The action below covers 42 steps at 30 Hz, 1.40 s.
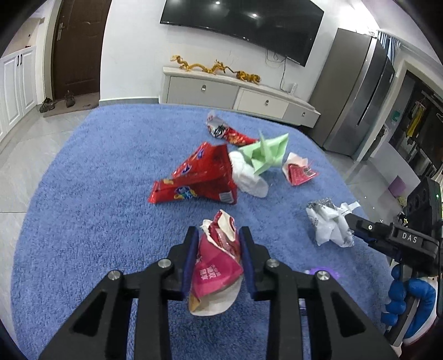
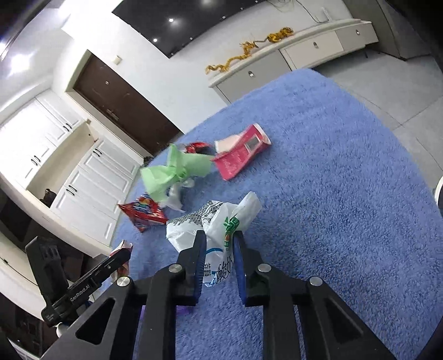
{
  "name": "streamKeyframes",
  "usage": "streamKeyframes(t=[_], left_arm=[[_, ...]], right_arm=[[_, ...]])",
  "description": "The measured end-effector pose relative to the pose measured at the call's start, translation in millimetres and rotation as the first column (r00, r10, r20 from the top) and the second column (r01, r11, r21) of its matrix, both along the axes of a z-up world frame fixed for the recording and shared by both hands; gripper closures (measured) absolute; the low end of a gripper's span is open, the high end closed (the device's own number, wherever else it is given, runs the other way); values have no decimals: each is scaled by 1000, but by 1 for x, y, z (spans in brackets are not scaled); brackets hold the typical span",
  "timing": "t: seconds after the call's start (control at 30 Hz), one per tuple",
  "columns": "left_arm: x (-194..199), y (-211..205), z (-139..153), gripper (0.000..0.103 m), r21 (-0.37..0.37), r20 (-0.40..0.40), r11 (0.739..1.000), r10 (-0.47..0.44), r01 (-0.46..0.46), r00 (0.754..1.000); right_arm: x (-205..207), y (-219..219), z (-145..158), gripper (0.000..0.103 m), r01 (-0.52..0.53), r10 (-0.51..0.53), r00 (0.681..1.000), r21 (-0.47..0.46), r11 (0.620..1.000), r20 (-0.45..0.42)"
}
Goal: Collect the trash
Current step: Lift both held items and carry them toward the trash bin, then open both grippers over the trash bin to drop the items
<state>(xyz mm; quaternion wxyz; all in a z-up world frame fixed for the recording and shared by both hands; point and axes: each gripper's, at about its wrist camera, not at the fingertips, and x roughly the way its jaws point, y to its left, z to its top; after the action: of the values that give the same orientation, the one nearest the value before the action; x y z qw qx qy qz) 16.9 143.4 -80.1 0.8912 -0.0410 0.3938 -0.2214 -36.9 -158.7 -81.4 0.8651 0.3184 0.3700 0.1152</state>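
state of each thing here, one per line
left gripper: shut on pink wrapper
right gripper: shut on white bag
big red bag: lying flattened on rug
green paper: crumpled, loose on rug
far red wrapper: crumpled, loose
small pink pack: torn open, loose
door: closed
tv: off

Wrappers (image 1: 193, 177) lie scattered on the rug (image 1: 97, 221).

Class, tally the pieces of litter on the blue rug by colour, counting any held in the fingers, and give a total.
Red or pink wrappers: 4
White pieces: 2
Green sheet: 1
Total: 7
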Motion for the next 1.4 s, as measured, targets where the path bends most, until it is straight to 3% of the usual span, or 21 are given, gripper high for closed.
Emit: streamKeyframes(t=[0.27,0.5,0.67,0.8,1.03,1.17,1.4], left_arm=[[-21,-7,37,75,-31,59,999,-25,26,998],[-45,-64,75,75,-33,129,989,-136,142,982],[-57,-137,87,75,-36,124,962,-263,270,957],[-66,-210,89,75,-32,108,926,-371,376,923],[-86,-358,69,75,-35,27,834,-550,550,835],[-89,-434,39,75,-17,-36,798,-603,603,797],[-72,-519,-13,74,-7,-123,780,-622,626,773]], right_arm=[[-30,-12,37,86,43,-45,994,20,999,102],[-83,-61,70,86,190,-187,965,2,982,184],[-127,-110,79,86,345,-331,920,-37,938,209],[-167,-157,79,86,494,-466,860,-111,862,209],[-219,-238,33,86,672,-661,740,-205,712,127],[-227,-268,-1,86,698,-705,706,-230,678,66],[-208,-316,-62,83,705,-731,680,-229,671,-47]])
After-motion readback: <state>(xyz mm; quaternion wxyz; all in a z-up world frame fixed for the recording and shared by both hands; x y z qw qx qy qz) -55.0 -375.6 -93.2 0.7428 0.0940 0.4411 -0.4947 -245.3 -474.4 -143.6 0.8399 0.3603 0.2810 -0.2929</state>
